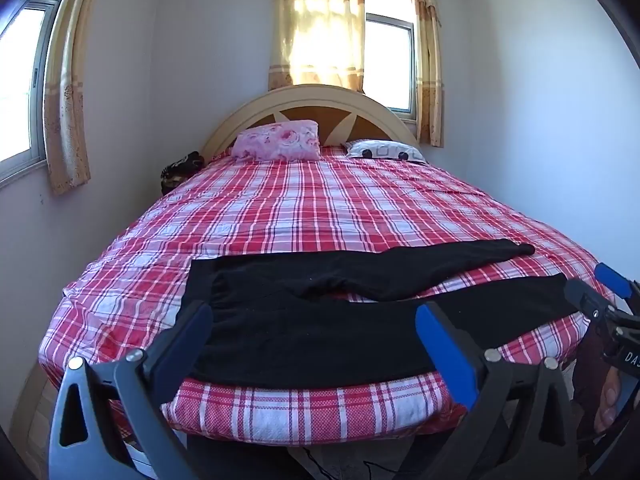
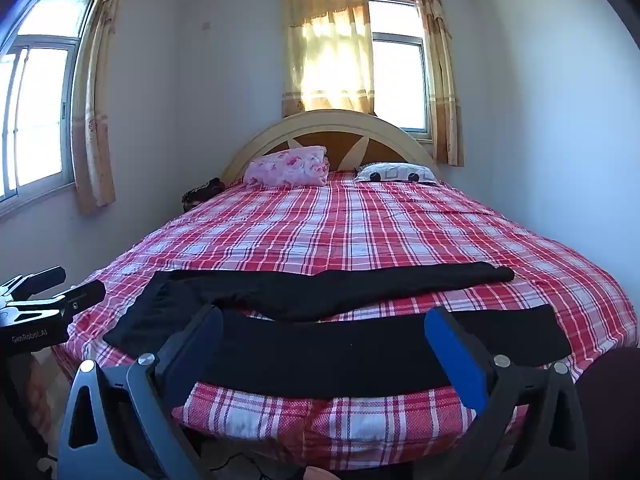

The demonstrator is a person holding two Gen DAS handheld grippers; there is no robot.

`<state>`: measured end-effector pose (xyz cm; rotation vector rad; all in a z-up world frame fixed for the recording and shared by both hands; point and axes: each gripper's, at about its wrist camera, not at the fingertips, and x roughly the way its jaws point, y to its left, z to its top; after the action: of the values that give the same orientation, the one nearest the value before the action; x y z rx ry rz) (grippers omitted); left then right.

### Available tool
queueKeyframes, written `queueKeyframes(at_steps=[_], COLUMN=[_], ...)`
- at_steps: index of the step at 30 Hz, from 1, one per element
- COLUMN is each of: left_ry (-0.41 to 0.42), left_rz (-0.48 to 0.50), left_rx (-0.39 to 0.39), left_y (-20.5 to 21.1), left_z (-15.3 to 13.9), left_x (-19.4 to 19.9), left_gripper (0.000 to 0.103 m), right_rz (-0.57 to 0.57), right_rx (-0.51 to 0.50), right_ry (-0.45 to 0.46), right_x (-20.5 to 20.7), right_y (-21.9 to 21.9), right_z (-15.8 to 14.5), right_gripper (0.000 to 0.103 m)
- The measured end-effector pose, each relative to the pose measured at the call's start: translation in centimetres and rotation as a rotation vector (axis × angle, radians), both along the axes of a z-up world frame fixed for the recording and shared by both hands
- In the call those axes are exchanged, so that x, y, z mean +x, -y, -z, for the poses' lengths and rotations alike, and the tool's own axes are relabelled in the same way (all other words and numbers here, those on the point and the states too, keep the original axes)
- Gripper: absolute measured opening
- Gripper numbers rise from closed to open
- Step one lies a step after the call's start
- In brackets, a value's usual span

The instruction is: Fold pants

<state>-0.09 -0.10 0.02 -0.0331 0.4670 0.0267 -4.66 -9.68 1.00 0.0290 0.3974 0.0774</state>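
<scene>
Red-and-white plaid bedspread (image 1: 320, 208) carries the long black fabric pants (image 1: 320, 320) spread flat across its near edge; left gripper (image 1: 316, 344) and right gripper (image 2: 324, 352) hover wide open, empty; best pinch waistband and cuff evenly

"GenRoboLAI" is printed in white on the left gripper (image 2: 52, 300); "DA" shows on the right gripper (image 1: 612, 300)
</scene>
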Motion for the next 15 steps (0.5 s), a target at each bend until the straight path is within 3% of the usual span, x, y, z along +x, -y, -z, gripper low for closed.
queueKeyframes(at_steps=[4,7,15], left_ry=[0.006,-0.016,-0.025], left_rz=[-0.005,-0.003,-0.011], left_rx=[0.038,-0.013,-0.020], left_y=[1.1,-0.2,-0.6], left_z=[0.3,0.4,0.9], left_x=[-0.6,0.3,0.5], left_gripper=[0.103,0.103,0.103], right_rz=[0.002,0.002,-0.001], right_rx=[0.008,0.007,0.012], right_ry=[0.003,0.010,-0.004], right_x=[0.1,0.0,0.3], right_y=[0.1,0.1,0.6], right_z=[0.1,0.1,0.5], right_gripper=[0.102,0.102,0.102])
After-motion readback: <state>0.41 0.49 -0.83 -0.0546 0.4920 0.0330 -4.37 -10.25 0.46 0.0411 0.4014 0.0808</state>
